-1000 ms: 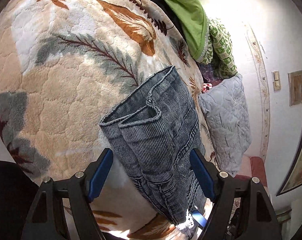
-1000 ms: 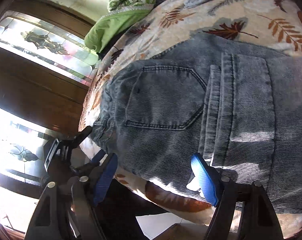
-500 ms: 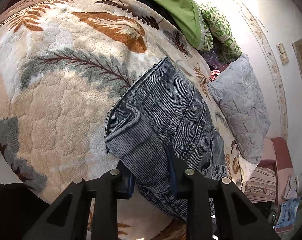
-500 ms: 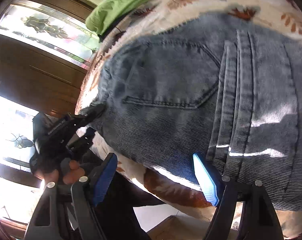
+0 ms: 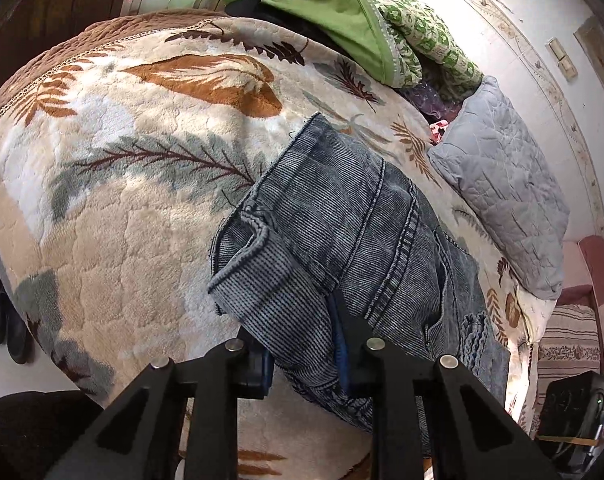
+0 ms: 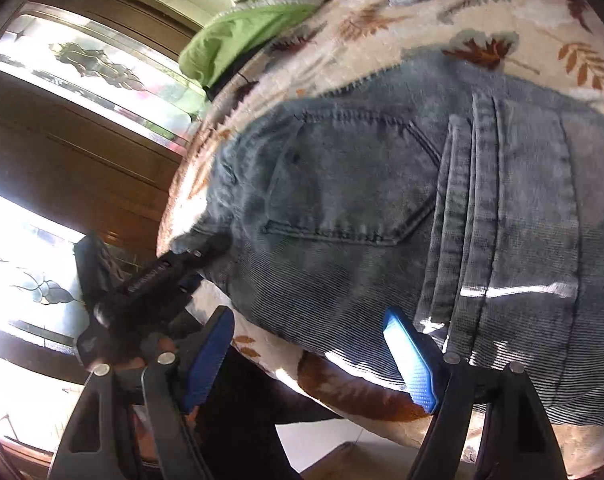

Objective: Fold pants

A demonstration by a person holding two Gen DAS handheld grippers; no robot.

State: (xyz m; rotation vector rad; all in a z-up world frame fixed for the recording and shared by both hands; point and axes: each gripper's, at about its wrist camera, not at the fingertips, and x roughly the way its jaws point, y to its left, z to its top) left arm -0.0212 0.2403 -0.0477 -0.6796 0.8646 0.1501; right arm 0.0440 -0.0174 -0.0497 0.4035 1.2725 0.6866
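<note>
Denim pants (image 5: pixel 342 240) clenched in left claw (image 5: pixel 304 354) — right claw (image 6: pixel 314 356) released

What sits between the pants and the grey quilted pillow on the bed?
In the left wrist view, only a strip of the leaf-print blanket separates the pants from the grey quilted pillow; nothing lies on that strip.

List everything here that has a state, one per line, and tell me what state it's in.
pants: on the blanket, folded over, one end pinched and lifted.
left gripper: shut on the pants' hem end.
right gripper: open, empty, hovering at the pants' near edge.
leaf-print blanket: spread flat over the bed.
grey pillow: lying at the bed's far side.
green bedding: heaped, crumpled.
</note>
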